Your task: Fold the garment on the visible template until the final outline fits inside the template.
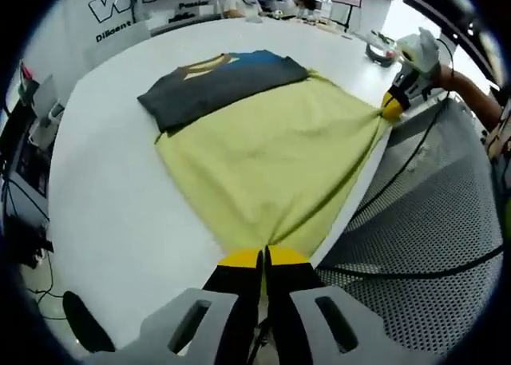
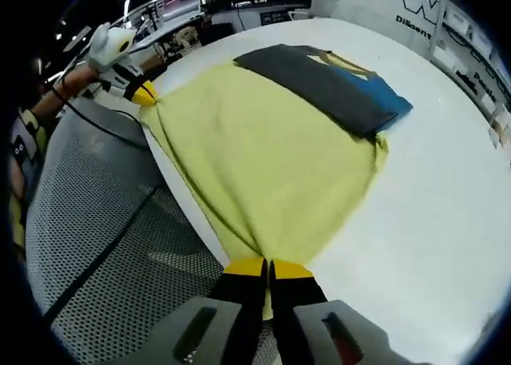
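Grippers are each pinching a corner of the yellow cloth (image 1: 271, 161) at the white table's (image 1: 120, 213) near edge. The left gripper (image 1: 263, 261) and the right gripper (image 2: 267, 267) are both squeezing tight on it. Ahead of them, a dark folded garment (image 1: 219, 85) is lying flat on the cloth's far end. Lifting both corners evenly should be keeping the soft, smooth cloth from wrinkling.

white table (image 1: 120, 213) | on it: yellow garment (image 1: 271, 157) (w/ dark folded garment (image 1: 215, 84))
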The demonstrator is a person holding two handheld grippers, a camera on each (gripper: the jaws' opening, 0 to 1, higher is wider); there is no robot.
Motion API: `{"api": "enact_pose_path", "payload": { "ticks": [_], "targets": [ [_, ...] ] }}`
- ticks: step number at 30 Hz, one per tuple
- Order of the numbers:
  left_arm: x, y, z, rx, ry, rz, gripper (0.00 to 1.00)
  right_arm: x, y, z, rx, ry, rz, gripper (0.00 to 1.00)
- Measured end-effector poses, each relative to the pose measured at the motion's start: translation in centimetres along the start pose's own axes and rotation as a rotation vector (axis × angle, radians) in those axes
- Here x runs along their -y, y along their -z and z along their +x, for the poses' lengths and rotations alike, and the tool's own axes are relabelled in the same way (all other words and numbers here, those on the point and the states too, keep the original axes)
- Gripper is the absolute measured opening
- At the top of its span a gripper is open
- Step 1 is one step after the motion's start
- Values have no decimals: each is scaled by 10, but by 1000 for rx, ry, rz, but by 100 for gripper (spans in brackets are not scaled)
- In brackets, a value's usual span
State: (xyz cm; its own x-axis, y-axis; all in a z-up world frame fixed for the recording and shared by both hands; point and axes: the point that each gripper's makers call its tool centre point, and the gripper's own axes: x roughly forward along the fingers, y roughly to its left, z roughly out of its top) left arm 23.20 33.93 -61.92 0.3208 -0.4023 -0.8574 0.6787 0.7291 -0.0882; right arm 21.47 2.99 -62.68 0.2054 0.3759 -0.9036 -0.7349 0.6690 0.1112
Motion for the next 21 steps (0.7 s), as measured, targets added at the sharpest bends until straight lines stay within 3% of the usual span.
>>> {"api": "enact_pose_path", "payload": {
  "ticks": [2, 6, 12, 14, 17, 21],
  "targets": [
    [1, 0, -6, -12, 4, 4, 0, -3, -1, -5, -2, -14, 3, 0],
    [9, 3, -19, -38, 49, -95, 0, -11, -3, -17, -5, -36, 34, 0],
    [17, 11, -32, -86, 68, -130, 0, -23, -5, -33, -23, -74, 76, 0],
    [20, 9, -39, -83, 72, -172, 0, -28, -5, -41, -55, -73, 37, 0],
    [24, 10, -47, -106, 76, -173, 0, -30, -12, -52, -44, -74, 50, 0],
    [21, 5, -57, -90, 57, -180, 0, -29, -24, -64, -6, -66, 49, 0]
  ]
}}
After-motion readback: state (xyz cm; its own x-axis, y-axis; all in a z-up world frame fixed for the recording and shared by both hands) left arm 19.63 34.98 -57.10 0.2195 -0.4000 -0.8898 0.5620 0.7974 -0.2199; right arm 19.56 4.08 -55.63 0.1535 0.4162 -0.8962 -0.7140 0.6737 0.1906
